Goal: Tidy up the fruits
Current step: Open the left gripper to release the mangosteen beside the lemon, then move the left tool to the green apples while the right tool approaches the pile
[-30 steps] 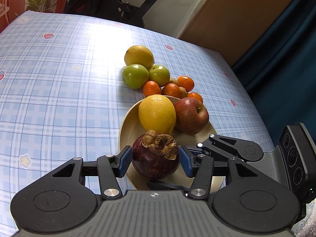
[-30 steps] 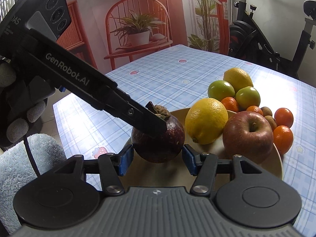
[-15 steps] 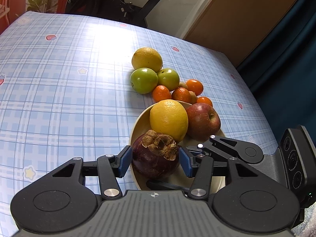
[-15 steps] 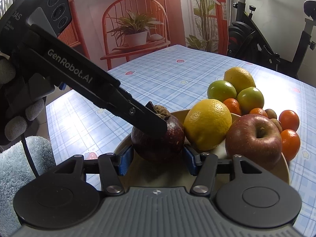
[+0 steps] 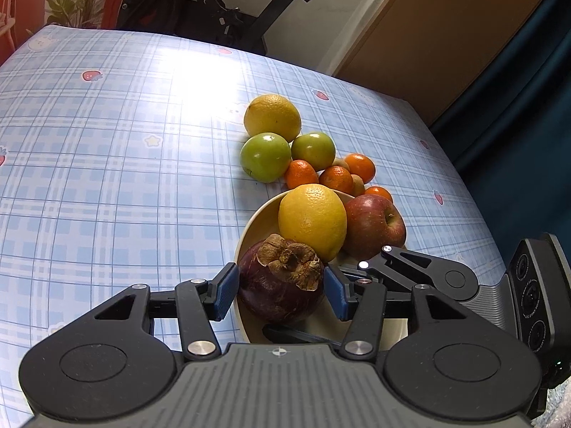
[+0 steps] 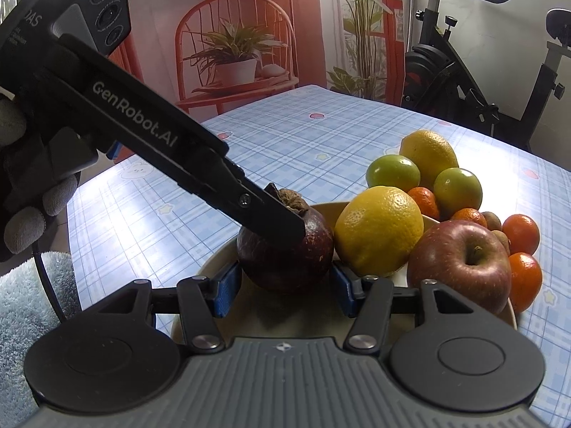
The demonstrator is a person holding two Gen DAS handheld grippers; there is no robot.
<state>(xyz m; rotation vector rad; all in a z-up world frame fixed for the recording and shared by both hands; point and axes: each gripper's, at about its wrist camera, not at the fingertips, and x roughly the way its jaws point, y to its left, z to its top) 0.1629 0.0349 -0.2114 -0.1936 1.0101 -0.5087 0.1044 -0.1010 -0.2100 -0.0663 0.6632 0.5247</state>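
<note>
Both grippers meet on the dark purple round mangosteen (image 5: pixel 280 287): the left gripper (image 5: pixel 280 294) has its jaws closed on its sides, and the right gripper (image 6: pixel 283 287) has its jaws clamped across it too. It sits over the cream round plate (image 5: pixel 249 228), with the yellow lemon (image 5: pixel 312 223) and red apple (image 5: pixel 374 226) just beyond the jaws.
</note>
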